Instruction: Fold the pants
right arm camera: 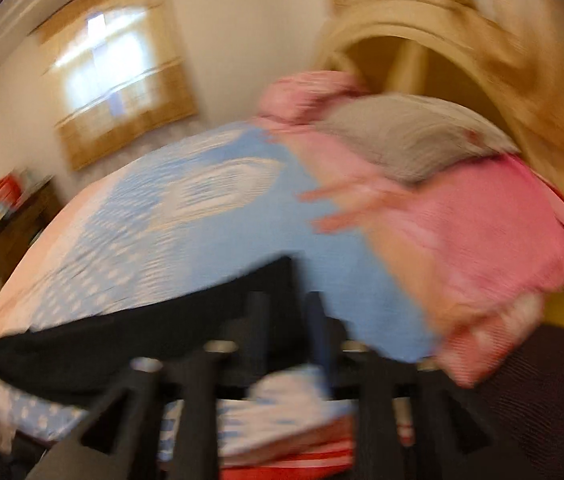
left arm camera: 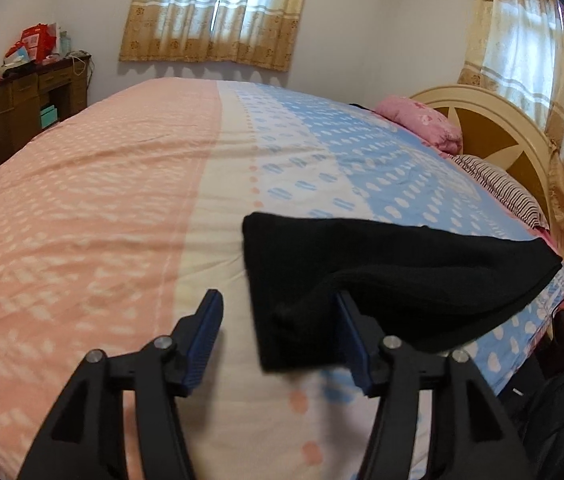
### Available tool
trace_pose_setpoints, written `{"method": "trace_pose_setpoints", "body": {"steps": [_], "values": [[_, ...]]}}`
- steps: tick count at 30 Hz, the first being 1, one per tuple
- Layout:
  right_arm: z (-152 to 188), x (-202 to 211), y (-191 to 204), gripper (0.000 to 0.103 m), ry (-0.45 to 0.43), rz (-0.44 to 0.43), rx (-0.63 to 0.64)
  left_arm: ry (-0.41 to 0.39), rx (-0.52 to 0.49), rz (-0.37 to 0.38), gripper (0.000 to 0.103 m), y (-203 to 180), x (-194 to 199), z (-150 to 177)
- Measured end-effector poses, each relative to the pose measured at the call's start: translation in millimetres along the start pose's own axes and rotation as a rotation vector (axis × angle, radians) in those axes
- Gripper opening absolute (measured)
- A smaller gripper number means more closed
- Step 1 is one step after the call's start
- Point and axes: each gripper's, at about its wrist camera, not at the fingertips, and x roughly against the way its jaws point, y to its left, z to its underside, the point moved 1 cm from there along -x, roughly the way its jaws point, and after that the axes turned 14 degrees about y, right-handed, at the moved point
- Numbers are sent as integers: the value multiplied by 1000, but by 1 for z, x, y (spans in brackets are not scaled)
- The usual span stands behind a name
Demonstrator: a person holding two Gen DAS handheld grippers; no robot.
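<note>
The black pants (left arm camera: 402, 272) lie folded on the near right part of the bed's pink, white and blue sheet (left arm camera: 122, 200). My left gripper (left arm camera: 278, 320) is open. One corner of the pants hangs between its fingers and rests over the right finger (left arm camera: 352, 336); the left finger (left arm camera: 206, 336) is clear of the cloth. The right wrist view is badly blurred. There the pants (right arm camera: 122, 332) stretch off to the left of my right gripper (right arm camera: 288, 316), whose fingers stand a little apart, with the cloth's edge ending at the left finger.
A pink pillow (left arm camera: 422, 120) and a striped pillow (left arm camera: 502, 188) lie against the cream headboard (left arm camera: 494, 120). A pink blanket (right arm camera: 482, 232) sits close on the right. A wooden desk (left arm camera: 22, 100) with clutter stands past the bed's far left. Dark items (left arm camera: 562, 400) crowd the bed's right side.
</note>
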Motion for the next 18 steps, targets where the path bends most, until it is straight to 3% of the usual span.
{"method": "trace_pose_setpoints", "body": {"steps": [1,6,8,12,15,18], "values": [[-3,-3,22,62,9,-28,50,3,-2,-5,62,0,0,0],[2,-41,162,62,93,-41,373,-14,10,-57,67,8,12,7],[13,-60,208,62,144,-105,463,-24,22,-68,67,13,18,9],[43,-92,282,59,219,-187,612,-56,92,-92,70,32,31,13],[73,-113,330,52,268,-196,745,-49,119,-75,71,34,29,7],[93,-128,365,52,305,-207,840,-20,113,-29,70,23,15,-8]]}}
